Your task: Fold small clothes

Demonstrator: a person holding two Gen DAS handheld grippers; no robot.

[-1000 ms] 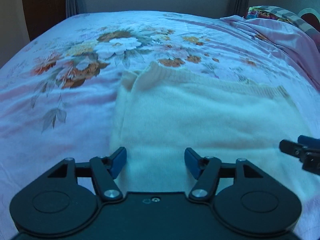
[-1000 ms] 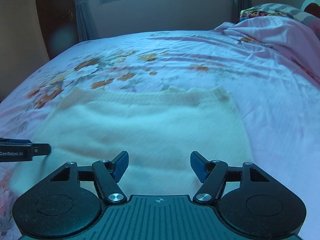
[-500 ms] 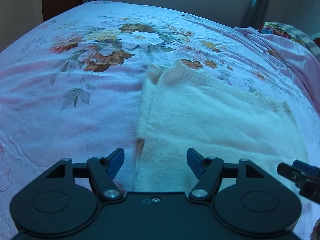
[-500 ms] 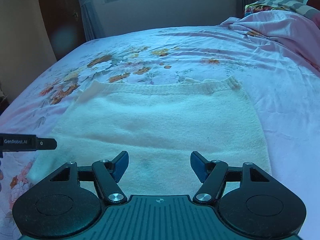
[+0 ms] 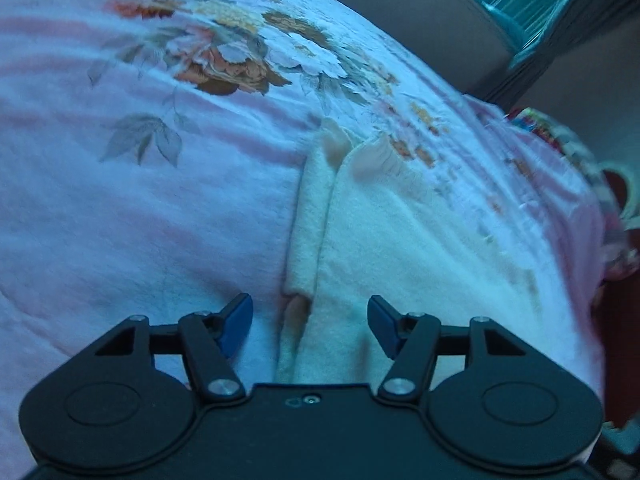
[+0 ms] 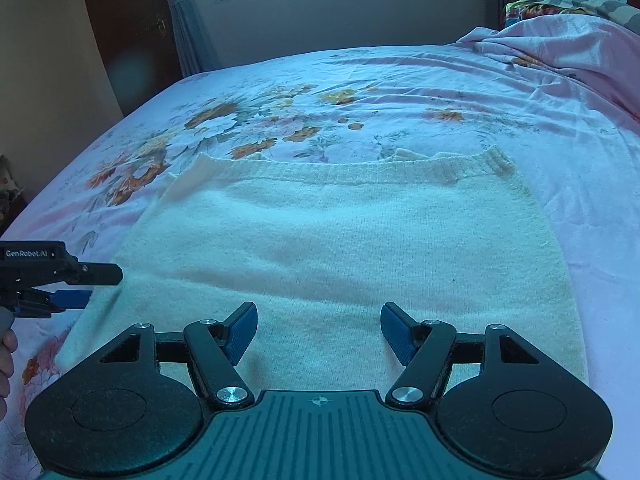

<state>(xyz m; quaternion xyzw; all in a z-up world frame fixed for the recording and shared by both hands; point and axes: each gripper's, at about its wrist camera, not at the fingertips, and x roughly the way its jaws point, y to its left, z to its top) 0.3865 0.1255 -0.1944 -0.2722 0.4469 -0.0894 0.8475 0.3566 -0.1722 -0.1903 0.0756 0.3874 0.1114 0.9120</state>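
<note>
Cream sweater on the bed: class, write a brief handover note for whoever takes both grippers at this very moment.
Left gripper: open, empty, low over the sweater's left edge.
Right gripper: open, empty, over the sweater's near hem area.
Cream sweater: lies flat on the floral bedsheet, ribbed band at the far edge. A narrow strip lies along its left side, apparently a sleeve or a folded-in edge.
Done: garment spread out and mostly smooth.
Left: no main fold shows yet. Probably grip the left edge and fold across, then halve it.
</note>
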